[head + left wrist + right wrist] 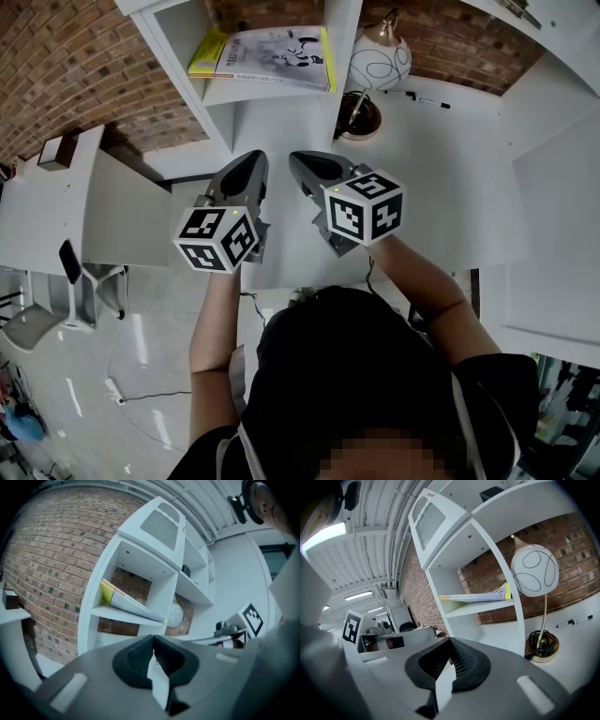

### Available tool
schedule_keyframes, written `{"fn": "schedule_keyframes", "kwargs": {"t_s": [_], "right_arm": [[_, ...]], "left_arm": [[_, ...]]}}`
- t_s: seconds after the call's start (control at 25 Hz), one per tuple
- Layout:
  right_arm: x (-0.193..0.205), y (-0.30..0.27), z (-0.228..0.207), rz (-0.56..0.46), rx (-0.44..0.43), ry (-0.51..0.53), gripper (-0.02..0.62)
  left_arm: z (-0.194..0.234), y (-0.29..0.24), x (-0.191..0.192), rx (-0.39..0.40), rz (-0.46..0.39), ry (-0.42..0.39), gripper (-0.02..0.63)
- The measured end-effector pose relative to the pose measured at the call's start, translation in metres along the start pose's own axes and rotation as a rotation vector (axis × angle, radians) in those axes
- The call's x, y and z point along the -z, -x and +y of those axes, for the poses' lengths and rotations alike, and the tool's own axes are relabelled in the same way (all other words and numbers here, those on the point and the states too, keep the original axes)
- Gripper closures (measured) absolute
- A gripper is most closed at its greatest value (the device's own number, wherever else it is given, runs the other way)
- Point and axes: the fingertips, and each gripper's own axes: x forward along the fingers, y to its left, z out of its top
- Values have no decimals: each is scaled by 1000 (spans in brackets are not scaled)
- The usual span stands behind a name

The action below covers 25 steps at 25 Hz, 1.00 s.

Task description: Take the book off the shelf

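Book: the yellow-edged book [267, 56] lies flat on the white shelf [246, 97] — not taken yet.
Left to do: reach, grab, pull out.
Left gripper [251, 161]: jaws pressed together, empty, pointing at the shelf.
Right gripper [302, 161]: closed too — holds nothing.
Both: the 2 sit side by side, well short of the book.

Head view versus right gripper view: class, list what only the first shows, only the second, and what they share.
Only the head view: the person's forearms and the floor. Only the right gripper view: ceiling lights. Both: the book lying flat on the white shelf, the globe lamp, the marker pen and the brick wall.
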Motion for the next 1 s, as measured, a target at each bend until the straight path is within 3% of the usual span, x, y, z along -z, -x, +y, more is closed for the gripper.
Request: {"fn": "schedule_keyframes", "kwargs": {"t_s": [0.56,1.0], "right_arm": [[-6,-3,-28,-1,-13,-27,600],[-20,-26,-28,-57,120,-48,598]], "left_arm": [[-8,-31,-4,9,7,-16,600],[22,-28,-22,68,47,-133,600]]}}
